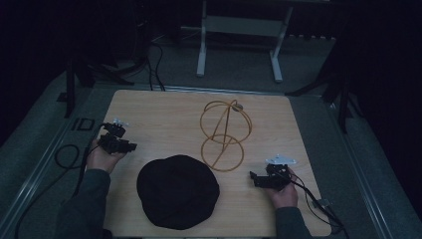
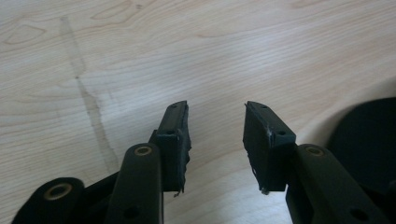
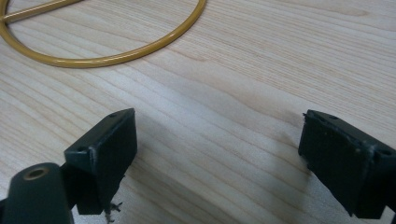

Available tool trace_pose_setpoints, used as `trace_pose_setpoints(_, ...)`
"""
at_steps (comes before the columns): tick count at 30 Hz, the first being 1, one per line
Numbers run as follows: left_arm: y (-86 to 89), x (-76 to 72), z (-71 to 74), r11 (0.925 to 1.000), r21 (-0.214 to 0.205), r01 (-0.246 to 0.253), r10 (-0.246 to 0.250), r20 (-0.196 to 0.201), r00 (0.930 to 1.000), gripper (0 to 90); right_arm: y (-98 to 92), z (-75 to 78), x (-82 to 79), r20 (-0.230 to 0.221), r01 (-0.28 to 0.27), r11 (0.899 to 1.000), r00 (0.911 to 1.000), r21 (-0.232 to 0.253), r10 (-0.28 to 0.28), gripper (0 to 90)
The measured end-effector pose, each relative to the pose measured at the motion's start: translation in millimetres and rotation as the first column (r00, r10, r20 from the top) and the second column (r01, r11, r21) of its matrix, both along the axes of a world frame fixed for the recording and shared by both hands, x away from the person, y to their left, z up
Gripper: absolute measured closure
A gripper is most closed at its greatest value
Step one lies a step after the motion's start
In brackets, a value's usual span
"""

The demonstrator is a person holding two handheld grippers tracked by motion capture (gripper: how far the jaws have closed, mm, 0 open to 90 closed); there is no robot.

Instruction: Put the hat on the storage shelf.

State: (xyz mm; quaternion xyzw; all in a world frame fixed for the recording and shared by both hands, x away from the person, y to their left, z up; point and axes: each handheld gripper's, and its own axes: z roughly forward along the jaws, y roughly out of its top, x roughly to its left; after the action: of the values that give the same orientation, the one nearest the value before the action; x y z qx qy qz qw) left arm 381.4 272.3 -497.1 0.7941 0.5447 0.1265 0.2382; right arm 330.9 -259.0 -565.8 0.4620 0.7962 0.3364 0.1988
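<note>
A black cap (image 1: 177, 191) lies flat near the front middle of the wooden table (image 1: 164, 112). Behind it stands a gold wire hat stand (image 1: 224, 134) with a round base ring (image 3: 112, 58) and a hooped top. My left gripper (image 1: 130, 147) rests at the table's left edge, open, with bare wood between its jaws; the cap's edge (image 2: 369, 135) shows to its right. My right gripper (image 1: 254, 178) sits at the front right, jaws wide open over bare wood, just short of the stand's base ring.
A white metal frame (image 1: 239, 40) stands on the floor beyond the table. Black tripod legs (image 1: 343, 94) flank the far corners. Cables (image 1: 64, 159) trail from both grippers off the table sides.
</note>
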Motion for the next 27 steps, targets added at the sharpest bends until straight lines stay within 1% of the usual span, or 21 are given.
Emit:
trace_pose_setpoints(3, -0.3, -1.9, 4.9, 0.9996, -0.025, 0.01, -0.011, -0.001, 0.9999, 59.7, 0.0, 0.0, 0.0, 0.0, 0.0, 1.0, 1.0, 0.0, 0.0, 11.5)
trace_pose_setpoints(8, -3.5, -4.8, 10.7, 0.9985, -0.049, 0.024, -0.025, -0.013, 0.9996, 59.1, 0.0, 0.0, 0.0, 0.0, 0.0, 1.0, 1.0, 0.0, 0.0, 11.5)
trace_pose_setpoints(11, -7.6, -6.7, 12.9, 0.998, -0.055, 0.032, -0.033, -0.02, 0.9993, 58.5, 0.0, 0.0, 0.0, 0.0, 0.0, 1.0, 1.0, 0.0, 0.0, 11.5)
trace_pose_setpoints(15, -13.8, -9.0, 14.5, 0.9978, -0.049, 0.045, -0.047, -0.032, 0.9984, 57.9, 0.0, 0.0, 0.0, 0.0, 0.0, 1.0, 1.0, 0.0, 0.0, 11.5)
trace_pose_setpoints(19, -18.2, -11.3, 15.9, 0.9969, -0.056, 0.054, -0.057, -0.039, 0.9976, 57.6, 0.0, 0.0, 0.0, 0.0, 0.0, 1.0, 1.0, -0.001, 0.0, 11.5)
trace_pose_setpoints(21, -19.9, -12.0, 16.5, 0.9961, -0.068, 0.057, -0.06, -0.045, 0.9972, 57.3, 0.0, 0.0, 0.0, 0.0, 0.0, 1.0, 1.0, -0.001, 0.0, 11.5)
trace_pose_setpoints(24, -22.4, -12.6, 18.1, 0.9953, -0.072, 0.065, -0.068, -0.049, 0.9965, 57.0, 0.0, 0.0, 0.0, 0.0, 0.0, 1.0, 1.0, 0.0, 0.0, 11.5)
trace_pose_setpoints(27, -23.7, -13.6, 19.5, 0.9936, -0.09, 0.069, -0.074, -0.053, 0.9959, 56.7, 0.0, 0.0, 0.0, 0.0, 0.0, 1.0, 1.0, 0.0, 0.0, 11.5)
